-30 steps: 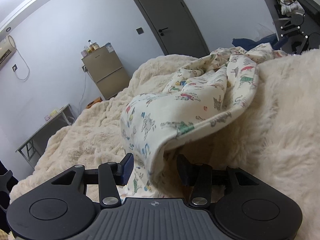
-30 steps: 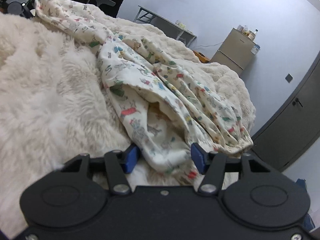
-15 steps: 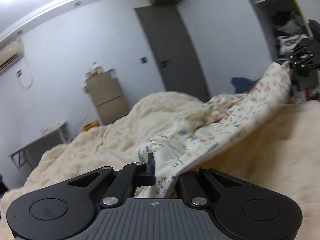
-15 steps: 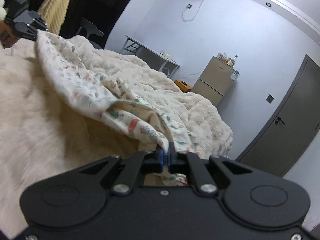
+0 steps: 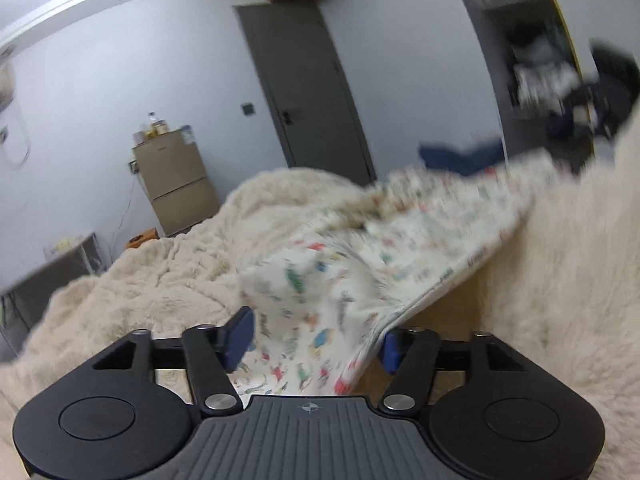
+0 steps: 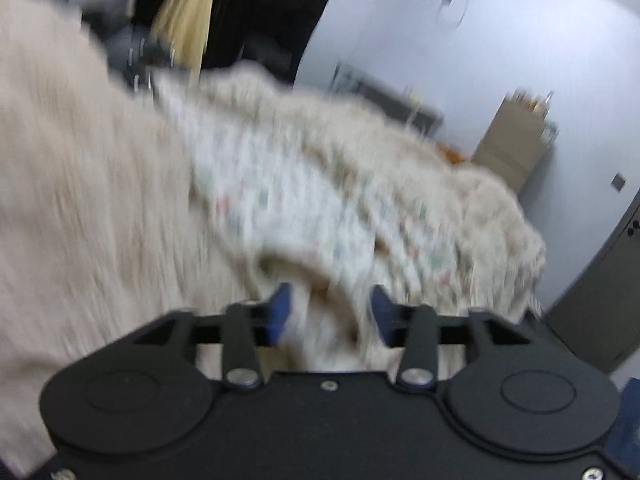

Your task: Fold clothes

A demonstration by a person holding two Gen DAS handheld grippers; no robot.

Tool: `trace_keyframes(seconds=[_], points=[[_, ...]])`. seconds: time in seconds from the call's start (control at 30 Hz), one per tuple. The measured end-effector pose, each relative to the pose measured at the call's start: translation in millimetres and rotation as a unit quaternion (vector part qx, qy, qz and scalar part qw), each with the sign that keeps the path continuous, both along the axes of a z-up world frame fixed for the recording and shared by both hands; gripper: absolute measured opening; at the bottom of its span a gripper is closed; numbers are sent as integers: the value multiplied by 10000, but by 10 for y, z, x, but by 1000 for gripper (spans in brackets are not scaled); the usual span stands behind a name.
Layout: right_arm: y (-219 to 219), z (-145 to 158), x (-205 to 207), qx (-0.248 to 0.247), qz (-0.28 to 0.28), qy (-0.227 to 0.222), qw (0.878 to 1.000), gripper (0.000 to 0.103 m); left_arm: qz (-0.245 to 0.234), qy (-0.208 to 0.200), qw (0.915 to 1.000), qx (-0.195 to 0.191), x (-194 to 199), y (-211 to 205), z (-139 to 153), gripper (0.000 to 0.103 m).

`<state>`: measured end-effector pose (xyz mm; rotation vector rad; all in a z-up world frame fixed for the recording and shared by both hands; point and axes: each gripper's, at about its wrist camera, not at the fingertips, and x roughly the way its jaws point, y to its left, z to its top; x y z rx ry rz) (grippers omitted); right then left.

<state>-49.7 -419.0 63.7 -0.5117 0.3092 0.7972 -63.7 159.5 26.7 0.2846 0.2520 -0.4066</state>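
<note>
A cream garment printed with small coloured animals [image 5: 360, 260] lies stretched across a fluffy cream blanket [image 5: 180, 272] on the bed. My left gripper [image 5: 316, 340] has its jaws opening. The garment's near corner lies loose between its blue pads [image 5: 240, 334], which do not press on it. The right wrist view is heavily blurred. In it the garment [image 6: 280, 200] runs away to the upper left over the blanket [image 6: 80, 200]. My right gripper [image 6: 331, 312] is also opening, with a loose fold of cloth between its blue pads.
A beige fridge [image 5: 176, 188] with bottles on top, a grey door [image 5: 304, 92] and a small table [image 5: 48, 268] stand beyond the bed. Dark blue fabric [image 5: 460, 158] lies past the garment. Hanging clothes [image 6: 184, 12] are behind the bed in the right wrist view.
Half a second ago both grippers were shut on the garment's corners and held it taut and raised. Both have since spread their jaws, and the cloth sags onto the blanket.
</note>
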Motion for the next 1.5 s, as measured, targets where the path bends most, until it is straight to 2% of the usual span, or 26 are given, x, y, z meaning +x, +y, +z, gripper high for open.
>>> trace_keyframes(seconds=[0.1,0.17,0.27,0.3,0.37,0.47,0.53,0.57,0.6,0.7,0.77,0.8,0.83,0.9,0.97,1.07,1.17,1.27,1.33,1.4,1.43,1.5], points=[[-14,185,52,930,24,-93,9956,69,190,54,9979,-611,13,329,24,82],[126,272,194,1436,-179,-4,9895,70,454,124,9947,-910,36,536,-5,83],[412,262,442,2080,-796,303,9744,70,1003,331,9828,-1513,99,931,-88,83],[514,204,533,2189,-1005,439,9696,70,1149,421,9751,-1847,123,1113,-135,85],[696,47,687,2130,-1286,613,9666,70,1422,594,9624,-2237,168,1349,-259,89],[1045,-326,907,1419,-1639,772,9732,68,1901,1064,9444,-2464,335,1600,-539,90],[1183,-556,956,1064,-1642,983,9757,68,2254,1440,9284,-2579,506,1714,-817,90],[1234,-644,949,958,-1613,1009,9771,68,2349,1555,9207,-2701,566,1750,-924,90],[1283,-719,929,880,-1600,998,9781,69,2389,1706,9094,-2948,629,1810,-1049,90],[1363,-826,839,711,-1580,819,9815,69,2085,2071,8617,-4136,734,2009,-1353,90],[1372,-842,828,756,-1576,852,9809,69,1647,2204,8282,-4883,796,2066,-1469,89],[1371,-845,831,795,-1576,877,9804,70,1524,2264,8189,-5049,822,2067,-1493,89],[1367,-858,837,841,-1581,886,9798,70,1537,2314,8177,-5042,842,2052,-1495,87],[1377,-844,864,875,-1591,887,9794,70,1662,2363,8201,-4940,869,2003,-1485,70],[1402,-836,860,878,-1615,864,9791,70,1657,2499,8132,-4989,893,1963,-1514,61],[1380,-802,817,882,-1627,851,9790,70,1684,2734,8053,-4985,923,1951,-1557,58],[1369,-797,795,878,-1633,838,9791,70,1764,2825,8107,-4815,816,1970,-1493,57],[1365,-793,782,878,-1635,831,9791,70,1768,2662,8265,-4634,633,2053,-1341,58],[1366,-795,774,880,-1638,827,9791,70,1783,2551,8309,-4611,579,2094,-1274,59],[1371,-800,767,878,-1647,805,9791,72,1737,2512,8260,-4738,571,2103,-1252,62],[1373,-802,763,874,-1655,791,9791,73,1689,2584,8201,-4818,615,2086,-1285,64],[1370,-799,756,871,-1667,769,9791,73,1570,2816,8020,-5029,720,2045,-1396,65]])
